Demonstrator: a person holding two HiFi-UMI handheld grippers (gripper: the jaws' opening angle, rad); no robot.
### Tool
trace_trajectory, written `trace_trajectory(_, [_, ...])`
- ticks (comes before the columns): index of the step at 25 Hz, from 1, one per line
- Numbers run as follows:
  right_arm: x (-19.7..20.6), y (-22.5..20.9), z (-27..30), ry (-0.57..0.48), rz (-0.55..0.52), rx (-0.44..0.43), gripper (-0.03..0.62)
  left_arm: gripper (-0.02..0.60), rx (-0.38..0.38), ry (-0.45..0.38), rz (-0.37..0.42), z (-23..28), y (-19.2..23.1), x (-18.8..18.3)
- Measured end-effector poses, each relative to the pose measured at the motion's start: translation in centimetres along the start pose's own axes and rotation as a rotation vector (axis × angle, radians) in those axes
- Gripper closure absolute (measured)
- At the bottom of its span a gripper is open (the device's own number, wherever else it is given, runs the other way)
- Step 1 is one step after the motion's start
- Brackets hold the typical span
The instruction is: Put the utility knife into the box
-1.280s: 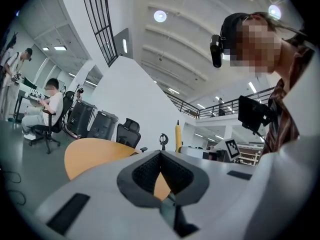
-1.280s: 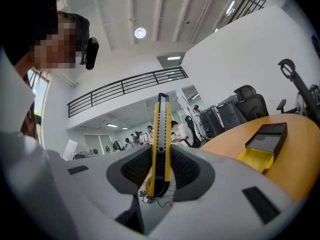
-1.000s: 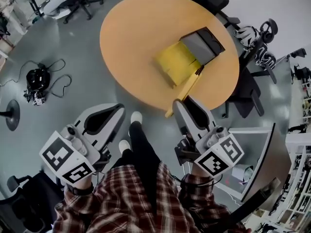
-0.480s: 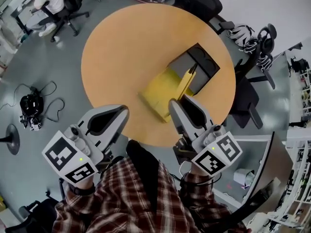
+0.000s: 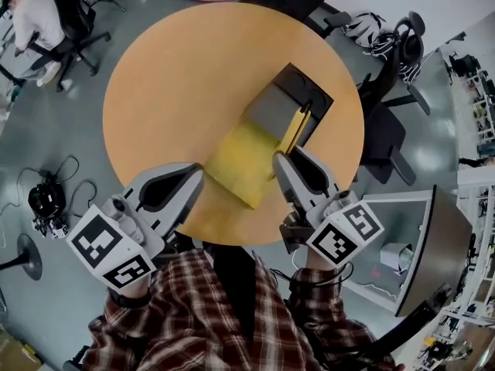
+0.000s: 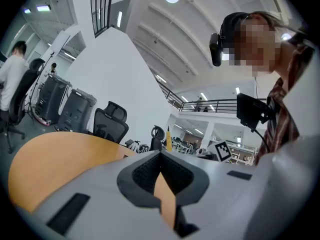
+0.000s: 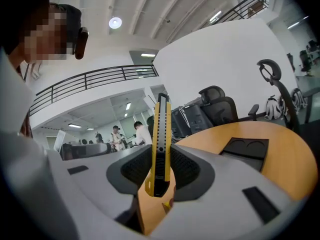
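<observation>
Just right of the frame's centre in the head view, the right gripper (image 5: 283,161) clamps the yellow utility knife (image 5: 295,128), whose far end shows against the open box (image 5: 267,114) on the round table (image 5: 170,76); at lower left, the left gripper (image 5: 192,175) has its jaws together on nothing.

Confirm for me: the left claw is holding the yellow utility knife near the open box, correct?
Not quite: the right claw holds the yellow utility knife near the open box. The right gripper view shows it clamped between the jaws; the left claw is shut on nothing.
</observation>
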State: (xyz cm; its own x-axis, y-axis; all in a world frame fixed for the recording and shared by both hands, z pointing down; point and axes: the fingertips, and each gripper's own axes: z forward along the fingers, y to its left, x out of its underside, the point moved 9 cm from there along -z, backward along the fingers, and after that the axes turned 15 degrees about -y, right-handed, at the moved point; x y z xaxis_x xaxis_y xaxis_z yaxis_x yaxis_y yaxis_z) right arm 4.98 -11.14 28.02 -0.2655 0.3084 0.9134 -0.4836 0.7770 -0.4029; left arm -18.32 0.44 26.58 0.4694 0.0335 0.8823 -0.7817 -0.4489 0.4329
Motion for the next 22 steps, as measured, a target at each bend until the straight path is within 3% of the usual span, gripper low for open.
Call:
trace_trajectory(7, [1.1, -0.8, 0.8, -0.017, 0.005, 0.192, 0.471, 0.571, 0.154, 0.101, -0.069, 3.3, 4.2, -0.3])
trace_trajectory(13, [2.8, 0.1, 2.8, -0.037, -0.029, 0.391, 0.471, 0.571, 0.350, 0.212, -0.134, 6.6, 9.3, -0.8])
trace_trajectory(19, [4.7, -0.9, 4.1, 0.055, -0.112, 0.533, 0.471, 0.571, 0.508, 0.317, -0.184, 9.3, 11.6, 0.4])
trace_trajectory(22, [5.9, -1.9, 4.1, 0.138, -0.141, 0.573, 0.471, 0.571, 0.550, 0.358, -0.196, 10.3, 11.6, 1.5])
